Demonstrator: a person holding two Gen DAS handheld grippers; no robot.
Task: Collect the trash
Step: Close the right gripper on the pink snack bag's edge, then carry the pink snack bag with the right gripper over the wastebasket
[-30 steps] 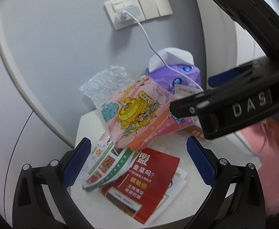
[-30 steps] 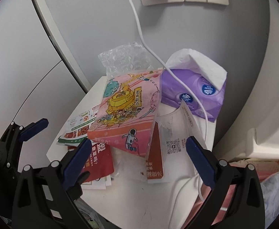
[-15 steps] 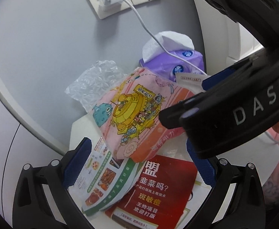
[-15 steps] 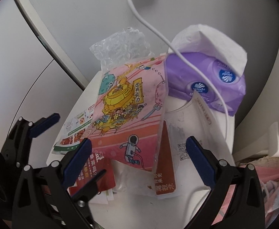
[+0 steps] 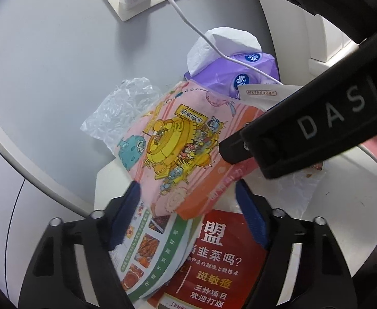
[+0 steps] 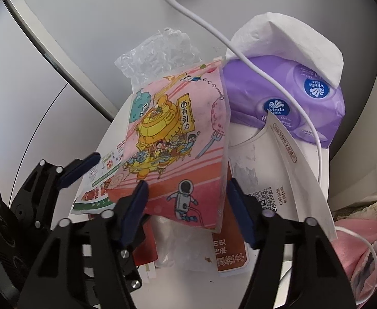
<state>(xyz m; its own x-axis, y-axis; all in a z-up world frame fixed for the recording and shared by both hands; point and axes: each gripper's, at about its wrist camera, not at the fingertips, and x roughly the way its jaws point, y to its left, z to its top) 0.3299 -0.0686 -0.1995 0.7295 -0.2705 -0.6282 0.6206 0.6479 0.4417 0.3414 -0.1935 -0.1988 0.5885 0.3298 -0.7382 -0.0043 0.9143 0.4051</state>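
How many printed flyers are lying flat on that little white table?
2, perhaps more hidden underneath. A green-bordered food flyer lies at the table's near left, under the pink cartoon-printed bag. A red flyer with white lettering lies beside it, partly beneath.

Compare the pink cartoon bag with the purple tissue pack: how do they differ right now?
The pink cartoon bag is flat, printed with cartoons, and propped tilted over the flyers; the purple tissue pack is plump, plain purple with blue logos, lying at the back.
The bag sits between the blue pads of the open right tool; the pack is beyond them.
The white cable crosses the pack, not the bag.
Both rest on the white table.
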